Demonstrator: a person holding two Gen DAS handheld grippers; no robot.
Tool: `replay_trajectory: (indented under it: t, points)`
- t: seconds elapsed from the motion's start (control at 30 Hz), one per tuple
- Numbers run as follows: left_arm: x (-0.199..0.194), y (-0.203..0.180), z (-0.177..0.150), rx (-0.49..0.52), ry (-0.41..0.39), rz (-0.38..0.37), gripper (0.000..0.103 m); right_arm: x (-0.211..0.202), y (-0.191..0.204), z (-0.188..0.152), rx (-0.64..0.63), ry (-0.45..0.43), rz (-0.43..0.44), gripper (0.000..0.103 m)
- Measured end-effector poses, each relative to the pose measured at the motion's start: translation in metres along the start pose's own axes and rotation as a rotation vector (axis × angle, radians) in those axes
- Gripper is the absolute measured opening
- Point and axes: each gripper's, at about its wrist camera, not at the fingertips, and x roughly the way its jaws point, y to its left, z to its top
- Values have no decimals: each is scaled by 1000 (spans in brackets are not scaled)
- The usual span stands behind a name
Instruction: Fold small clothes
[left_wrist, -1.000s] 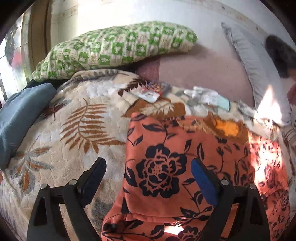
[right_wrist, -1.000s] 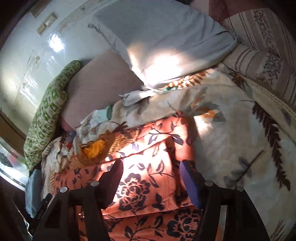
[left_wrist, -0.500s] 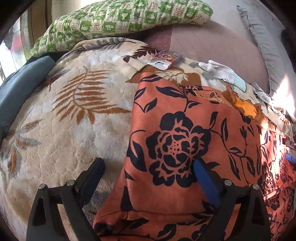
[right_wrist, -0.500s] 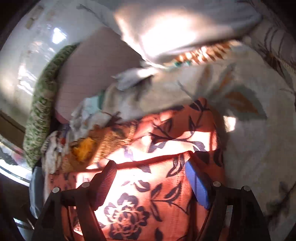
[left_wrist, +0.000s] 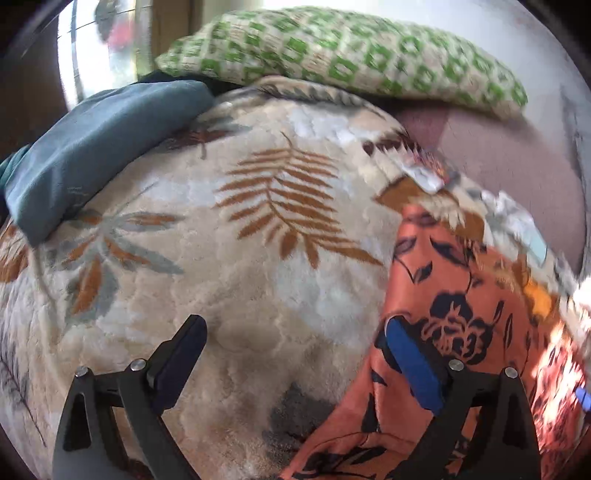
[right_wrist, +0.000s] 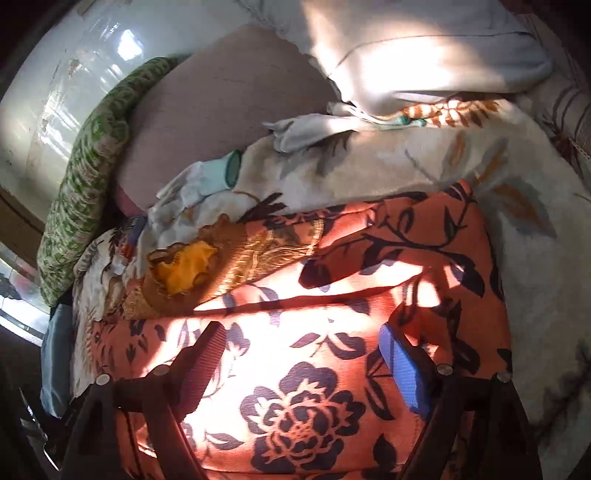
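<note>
An orange garment with black flower print (left_wrist: 461, 325) lies spread on a cream leaf-patterned blanket (left_wrist: 229, 258). In the left wrist view it fills the lower right. My left gripper (left_wrist: 291, 343) is open and empty, over the blanket at the garment's left edge; its right finger overlaps the cloth. In the right wrist view the garment (right_wrist: 332, 295) fills the middle, with a gold embroidered neckline (right_wrist: 192, 262) at its left. My right gripper (right_wrist: 299, 350) is open and empty just above the cloth.
A green checked pillow (left_wrist: 351, 59) and a mauve cushion (left_wrist: 517, 162) lie at the head of the bed. A teal folded cloth (left_wrist: 92, 147) sits at the left. Small white clothes (right_wrist: 207, 177) and a grey pillow (right_wrist: 424, 48) lie beyond the garment.
My left gripper has swung left, off the garment and over the bare blanket. My right gripper has moved forward over the garment. Both stay open.
</note>
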Motion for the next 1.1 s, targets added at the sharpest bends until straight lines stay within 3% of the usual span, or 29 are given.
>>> replay_trajectory:
  t: [0.07,0.13,0.27,0.4,0.47,0.5,0.6,0.67,0.8,0.93,1.1]
  points:
    - [-17,21,10,-102,-56,-7,98,-16,31,1,-76,-41,21,88]
    - [-30,39,20,-161,-105,2,98,-20,68,-1,-128,-28,132,88]
    - [-34,68,29,-257,-121,27,98,7,157,-26,-200,138,432,88]
    - [-28,79,33,-286,-79,19,98,82,206,-59,-99,298,589,87]
    - [-27,77,33,-272,-57,1,98,132,206,-75,-26,358,508,87]
    - [-29,77,33,-262,-58,-6,98,127,208,-77,-15,288,516,88]
    - [-37,72,36,-235,-92,-11,98,101,219,-75,-91,321,501,88]
    - [-41,65,33,-207,-107,-25,98,58,208,-73,-150,259,503,88]
    - [-51,39,20,-64,-134,-32,98,-40,144,-83,-160,159,458,88]
    - [-80,20,-2,63,-187,-38,98,-130,62,-131,-192,73,291,88]
    - [-122,10,-45,183,-161,-55,98,-200,-31,-195,-179,31,78,88]
